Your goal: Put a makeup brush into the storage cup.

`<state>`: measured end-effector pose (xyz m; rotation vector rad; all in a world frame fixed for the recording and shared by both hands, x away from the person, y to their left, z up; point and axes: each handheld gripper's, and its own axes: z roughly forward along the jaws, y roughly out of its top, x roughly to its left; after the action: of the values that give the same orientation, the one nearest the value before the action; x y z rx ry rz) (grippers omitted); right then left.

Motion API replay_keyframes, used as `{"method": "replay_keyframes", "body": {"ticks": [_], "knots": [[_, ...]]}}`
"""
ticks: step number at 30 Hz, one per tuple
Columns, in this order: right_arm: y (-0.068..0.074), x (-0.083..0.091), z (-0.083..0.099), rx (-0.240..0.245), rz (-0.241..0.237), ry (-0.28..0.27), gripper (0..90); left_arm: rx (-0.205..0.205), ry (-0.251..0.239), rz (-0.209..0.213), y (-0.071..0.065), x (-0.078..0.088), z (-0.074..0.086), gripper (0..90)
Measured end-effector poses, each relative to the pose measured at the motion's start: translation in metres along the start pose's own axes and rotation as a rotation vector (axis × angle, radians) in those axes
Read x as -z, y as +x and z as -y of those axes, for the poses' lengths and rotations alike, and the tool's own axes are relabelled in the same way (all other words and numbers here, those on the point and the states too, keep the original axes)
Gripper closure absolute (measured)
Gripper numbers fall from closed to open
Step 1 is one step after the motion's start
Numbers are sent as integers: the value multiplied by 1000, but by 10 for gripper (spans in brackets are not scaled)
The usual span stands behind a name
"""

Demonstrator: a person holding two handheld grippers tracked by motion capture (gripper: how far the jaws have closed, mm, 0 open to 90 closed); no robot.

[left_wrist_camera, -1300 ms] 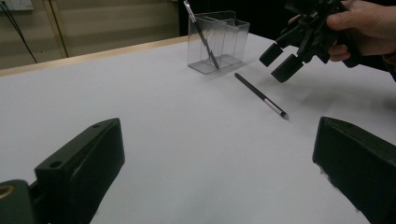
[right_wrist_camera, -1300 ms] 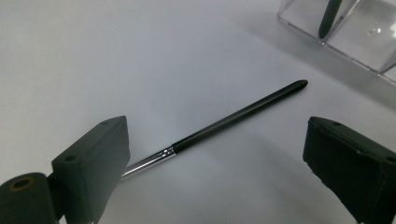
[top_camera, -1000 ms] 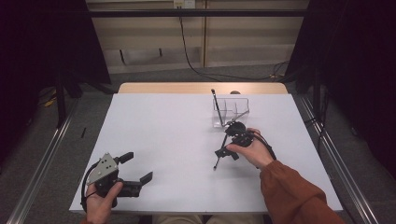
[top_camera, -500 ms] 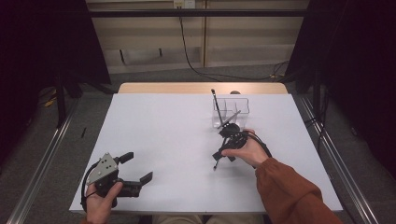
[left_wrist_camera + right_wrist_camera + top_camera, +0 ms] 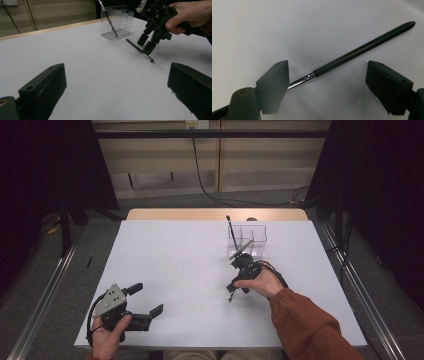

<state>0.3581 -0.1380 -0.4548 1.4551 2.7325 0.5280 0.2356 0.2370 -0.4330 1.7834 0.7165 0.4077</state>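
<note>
A thin brush with a black handle and silver ferrule lies flat on the white table; it also shows in the left gripper view. My right gripper points down over it, jaws astride the brush. Its jaws have just been closing, with the brush between them and gaps on both sides, so it is open. At the near left corner my left gripper rests open with nothing in it.
A clear plastic organizer stands just beyond the right hand, with a second brush leaning upright in it. The table's wooden far edge lies behind it. Metal rails run along the floor on both sides.
The right hand has edged slightly toward the near side over the lying brush, and its jaws look narrower. The left hand and gripper have not moved.
</note>
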Motion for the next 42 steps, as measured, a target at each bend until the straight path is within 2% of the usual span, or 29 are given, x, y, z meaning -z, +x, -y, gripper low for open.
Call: {"method": "replay_keyframes", "body": {"ticks": [7, 16, 17, 20, 26, 30, 38, 42], "knots": [[3, -3, -2, -13, 23, 15, 185, 2, 1, -1, 0, 0, 0, 22], [11, -6, -4, 41, 93, 57, 232, 6, -1, -2, 0, 0, 0, 22], [11, -6, -4, 61, 106, 50, 235, 6, -1, -1, 0, 0, 0, 23], [12, -6, -3, 57, 105, 54, 242, 2, -1, -1, 0, 0, 0, 22], [11, -5, -2, 84, 108, 48, 287, 8, 0, -6, 0, 0, 0, 22], [10, -2, -3, 85, 110, 58, 390, 7, -3, -5, 0, 0, 0, 23], [5, 3, -2, 69, 100, 74, 748, 9, -5, -9, 1, 0, 0, 24], [4, 4, -3, 71, 91, 90, 830, 11, -3, -7, 1, 0, 1, 24]]}}
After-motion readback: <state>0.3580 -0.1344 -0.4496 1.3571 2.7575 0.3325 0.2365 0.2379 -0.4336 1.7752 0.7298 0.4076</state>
